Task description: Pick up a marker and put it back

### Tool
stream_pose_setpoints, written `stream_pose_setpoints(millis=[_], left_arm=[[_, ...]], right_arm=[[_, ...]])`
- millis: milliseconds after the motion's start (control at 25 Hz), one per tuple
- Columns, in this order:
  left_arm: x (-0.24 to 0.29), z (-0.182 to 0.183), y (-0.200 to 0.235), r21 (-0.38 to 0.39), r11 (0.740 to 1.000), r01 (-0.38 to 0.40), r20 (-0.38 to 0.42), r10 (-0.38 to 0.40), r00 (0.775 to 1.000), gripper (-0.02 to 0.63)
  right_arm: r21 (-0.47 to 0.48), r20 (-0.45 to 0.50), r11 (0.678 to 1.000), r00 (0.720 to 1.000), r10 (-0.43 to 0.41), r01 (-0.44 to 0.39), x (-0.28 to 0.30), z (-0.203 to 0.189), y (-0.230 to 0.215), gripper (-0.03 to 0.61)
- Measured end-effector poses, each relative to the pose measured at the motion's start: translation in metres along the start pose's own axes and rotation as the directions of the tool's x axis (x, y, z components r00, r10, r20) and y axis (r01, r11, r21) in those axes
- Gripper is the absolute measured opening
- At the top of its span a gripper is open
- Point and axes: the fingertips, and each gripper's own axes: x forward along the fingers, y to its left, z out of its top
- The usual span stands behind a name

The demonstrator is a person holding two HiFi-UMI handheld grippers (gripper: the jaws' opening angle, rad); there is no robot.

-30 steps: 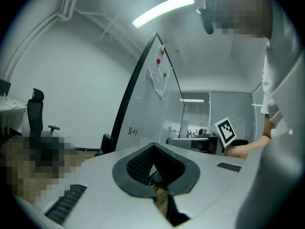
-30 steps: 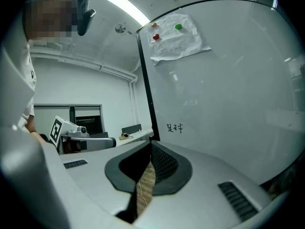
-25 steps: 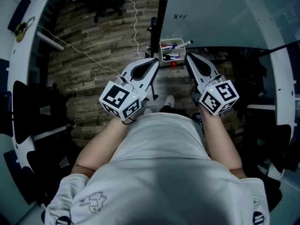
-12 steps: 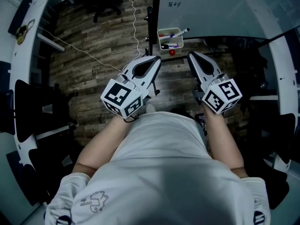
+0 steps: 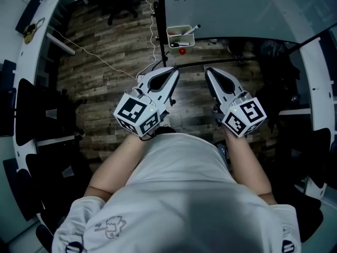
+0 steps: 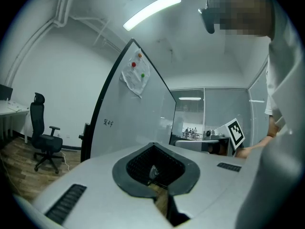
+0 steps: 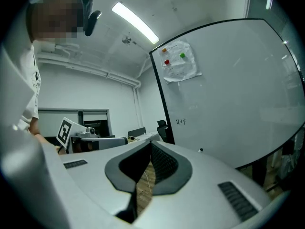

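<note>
While left gripper point(image 5: 172, 73), right gripper point(image 5: 208, 71) hover closed — markers point(image 5: 189, 30) seemingly fill tray point(image 5: 185, 41).

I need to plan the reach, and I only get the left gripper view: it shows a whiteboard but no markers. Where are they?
Observer: The head view shows a white tray on the whiteboard, beside its black frame edge. It is ahead of the left gripper and has markers in it.
Operator: Is the right gripper holding one?
Observer: No. In the right gripper view, the right gripper has its jaws together with nothing between them.
Operator: Is any marker easy to take?
Observer: One marker sticks out past the tray's right rim in the head view, which may make it the easiest to take.
</note>
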Motion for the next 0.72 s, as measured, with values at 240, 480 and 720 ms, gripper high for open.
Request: stream_pose_setpoints(millis=[240,480,720], left_arm=[[-0.016,-0.018,-0.051,-0.026,1.0,-0.017,0.008,0.017,1.0,0.005],[-0.027,-0.026,-0.094,-0.028,0.999,-0.019,0.018,0.019,1.0,0.005],[-0.037,-0.035,-0.122,-0.029,0.999,-0.018,0.013,0.018,1.0,0.005]], right_arm=[[-0.014,-0.002,0.999,0.999,0.042,-0.042,-0.048,-0.011,0.03,0.011],[-0.022,-0.016,0.998,0.998,0.055,-0.055,-0.089,-0.018,0.047,0.011],[-0.034,-0.017,0.997,0.998,0.062,-0.063,-0.116,-0.023,0.058,0.011]])
